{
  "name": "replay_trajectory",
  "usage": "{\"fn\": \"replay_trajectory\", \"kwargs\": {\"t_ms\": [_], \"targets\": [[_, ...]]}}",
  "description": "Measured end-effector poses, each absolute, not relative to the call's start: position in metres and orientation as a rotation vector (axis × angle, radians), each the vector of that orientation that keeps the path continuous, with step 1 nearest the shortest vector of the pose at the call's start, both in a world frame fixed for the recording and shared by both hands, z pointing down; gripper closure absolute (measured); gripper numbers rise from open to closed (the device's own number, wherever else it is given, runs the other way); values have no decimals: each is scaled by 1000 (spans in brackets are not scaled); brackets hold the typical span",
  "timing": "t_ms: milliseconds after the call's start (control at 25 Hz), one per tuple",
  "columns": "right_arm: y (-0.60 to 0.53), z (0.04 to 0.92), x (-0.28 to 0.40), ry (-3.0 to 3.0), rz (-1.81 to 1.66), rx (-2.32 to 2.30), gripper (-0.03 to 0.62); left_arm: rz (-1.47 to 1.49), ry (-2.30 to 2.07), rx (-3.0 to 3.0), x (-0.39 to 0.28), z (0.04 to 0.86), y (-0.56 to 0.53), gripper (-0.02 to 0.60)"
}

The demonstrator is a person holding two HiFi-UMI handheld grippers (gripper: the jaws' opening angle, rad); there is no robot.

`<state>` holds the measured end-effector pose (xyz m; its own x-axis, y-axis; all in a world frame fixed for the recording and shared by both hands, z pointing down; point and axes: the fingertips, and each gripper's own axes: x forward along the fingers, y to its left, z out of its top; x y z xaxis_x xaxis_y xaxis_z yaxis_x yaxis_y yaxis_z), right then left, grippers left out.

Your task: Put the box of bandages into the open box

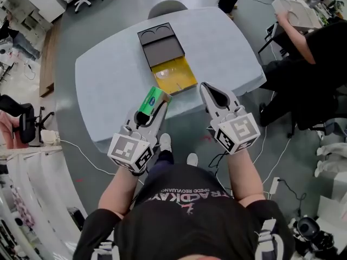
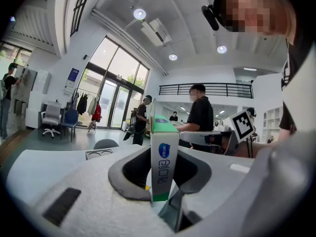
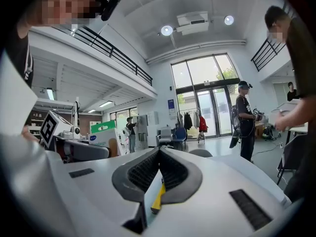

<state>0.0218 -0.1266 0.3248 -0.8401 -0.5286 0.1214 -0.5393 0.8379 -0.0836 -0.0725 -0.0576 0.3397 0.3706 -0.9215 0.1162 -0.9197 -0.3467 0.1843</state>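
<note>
The box of bandages (image 1: pixel 152 100), green and white with a blue logo, is clamped upright between the pads of my left gripper (image 1: pixel 154 108), just above the table's near edge. The left gripper view shows its narrow face (image 2: pixel 164 158) filling the gap between the jaws. The open box (image 1: pixel 173 76) lies on the table just beyond it, with a yellow inside and its dark lid (image 1: pixel 161 44) folded back on the far side. My right gripper (image 1: pixel 209 90) hovers to the right of the open box, shut and empty, its tips meeting (image 3: pixel 159 154). The right gripper view also shows the bandage box (image 3: pixel 101 132) at its left.
The pale blue table (image 1: pixel 108 75) has rounded corners. A grey chair (image 1: pixel 167 7) stands at its far end. A person in black (image 1: pixel 314 53) sits close to the right side. Cables (image 1: pixel 81 153) trail on the floor near my feet.
</note>
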Motion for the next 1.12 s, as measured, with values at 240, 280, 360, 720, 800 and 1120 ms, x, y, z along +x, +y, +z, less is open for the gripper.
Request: {"fn": "replay_trajectory", "kwargs": {"t_ms": [240, 280, 360, 720, 800, 1120], "targets": [[-158, 337, -5, -2883, 206, 910, 585, -7, -1582, 2412, -100, 355, -93, 479], [-161, 339, -8, -2877, 211, 915, 585, -2, -1568, 2412, -103, 358, -97, 480], [-169, 345, -15, -2865, 220, 928, 585, 5, -1543, 2413, -109, 366, -107, 479], [-201, 372, -28, -2787, 283, 1028, 585, 44, -1441, 2407, -126, 402, -150, 479], [-207, 380, -29, -2765, 298, 1046, 585, 56, -1418, 2400, -127, 412, -159, 479], [-221, 409, -32, -2691, 360, 1097, 585, 78, -1309, 2336, -130, 460, -188, 479]]}}
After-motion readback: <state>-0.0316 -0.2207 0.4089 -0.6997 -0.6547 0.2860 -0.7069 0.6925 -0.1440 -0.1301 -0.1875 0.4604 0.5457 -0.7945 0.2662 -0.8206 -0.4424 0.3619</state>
